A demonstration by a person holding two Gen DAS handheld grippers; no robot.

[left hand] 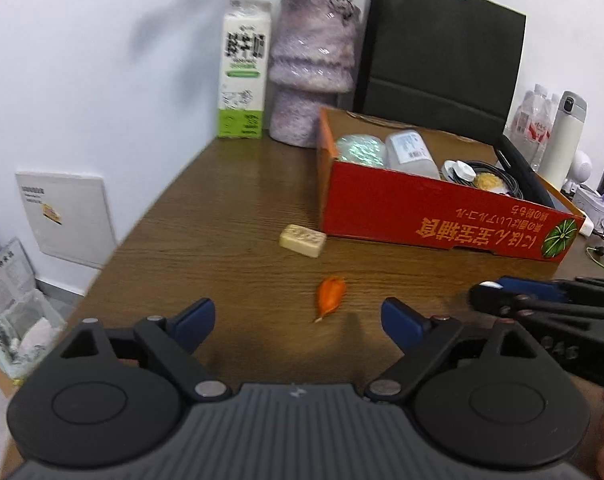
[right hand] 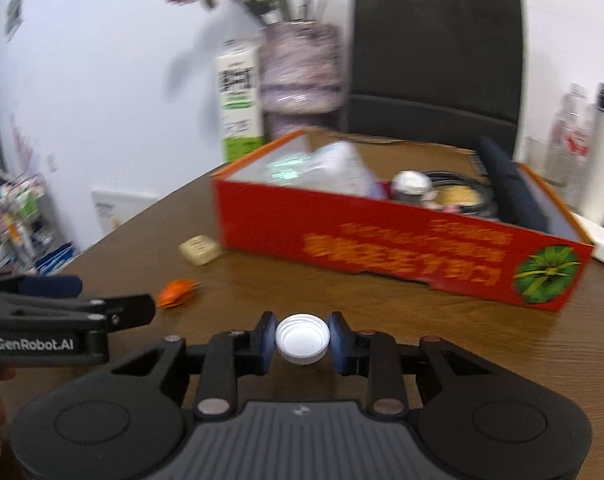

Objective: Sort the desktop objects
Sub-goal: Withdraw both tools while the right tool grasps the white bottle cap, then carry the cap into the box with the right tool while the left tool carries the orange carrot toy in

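White plastic showed between the right tongs (right hand: 302, 338): they were clamped on a small bottle cap (right hand: 302, 339), one blue pad on each side, holding it just above the brown tabletop (right hand: 381, 304). The left tongs (left hand: 298, 320) were spread wide and held nothing.

A big red box (left hand: 441, 216) sat on the tabletop, and everything is best placed from it. Inside it already lay a clear bottle (left hand: 411, 154), a shiny green-white bundle (left hand: 359, 148), a black cord (left hand: 489, 172) and a few more small bits. Just beside the box's near left corner lay a tan block (left hand: 303, 240). A little nearer than that lay a small orange thing (left hand: 330, 294), right in front of the left tongs.

My guess was that the cap was on its way to the box. The next move would call for lifting it over the near red wall and letting go inside. After that, the orange thing and the tan block would need picking up too.

The box had orange writing that looked upside down, and a green round picture at its right end. Behind the box stood a white and green carton (left hand: 244, 68) with dark print too small to read. Seen from the right camera, the left tongs carried the words "GenRobot.AI".
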